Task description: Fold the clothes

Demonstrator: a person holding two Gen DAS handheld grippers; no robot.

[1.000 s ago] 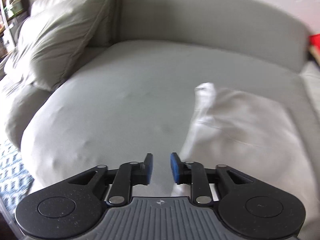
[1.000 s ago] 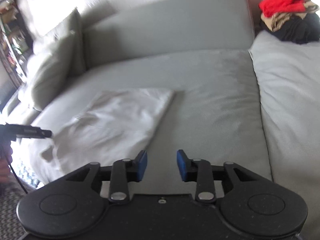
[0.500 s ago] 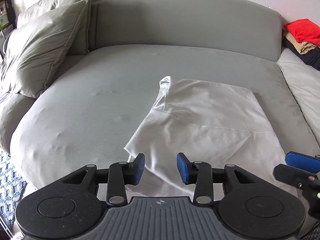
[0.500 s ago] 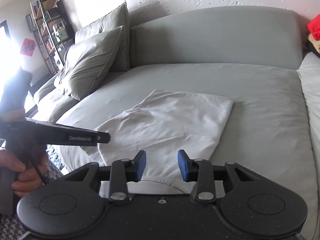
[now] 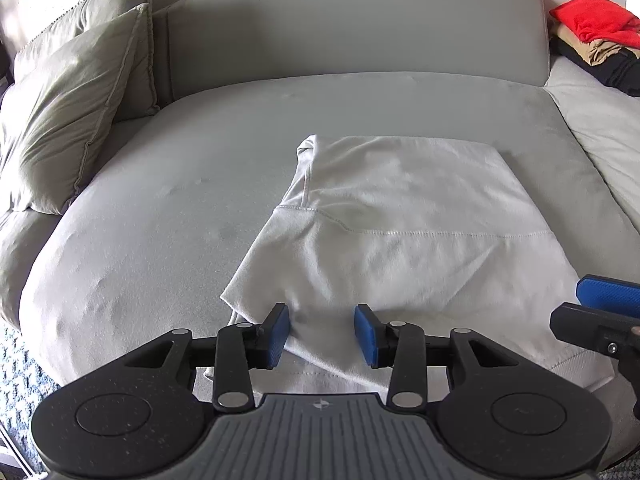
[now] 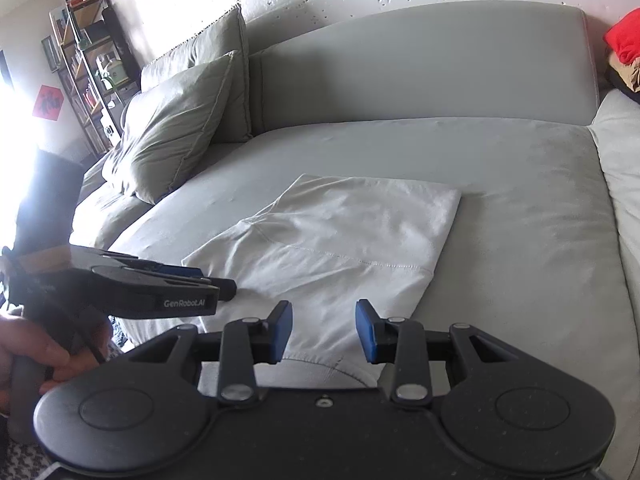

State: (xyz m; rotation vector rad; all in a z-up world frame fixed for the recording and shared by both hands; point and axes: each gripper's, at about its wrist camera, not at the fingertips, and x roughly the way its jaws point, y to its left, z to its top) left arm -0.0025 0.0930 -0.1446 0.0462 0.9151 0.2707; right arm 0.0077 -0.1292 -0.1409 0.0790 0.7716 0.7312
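While the garment lies partly folded: both tools hover at its near edge, neither gripping cloth.
Garment: a white T-shirt [image 5: 400, 220] sits in the centre of the left wrist frame, spread on the grey sofa seat [image 5: 160, 200]; one side appears turned in along the left, with a stitched hem line running across the middle.
Left gripper [image 5: 321, 334]: at the lower centre of its own frame, jaws set wide and empty, over the shirt's near left corner; whether they touch the fabric cannot be told.
Right gripper [image 6: 322, 330]: lower centre of its own frame, jaws also wide and empty, above the shirt's near right part.
Other clothes: a red, tan and black pile [image 5: 592, 40] rests at the upper right of the frame, well apart from the shirt.
Cushions [image 5: 68, 120]: at the upper left, clear of the shirt.
Progress: the shirt looks narrowed to a rough rectangle, so the early folds seem done.
Left to do: probably grasping the near edge with both tools and bringing it over toward the far edge, then flattening; the pile may still need folding.
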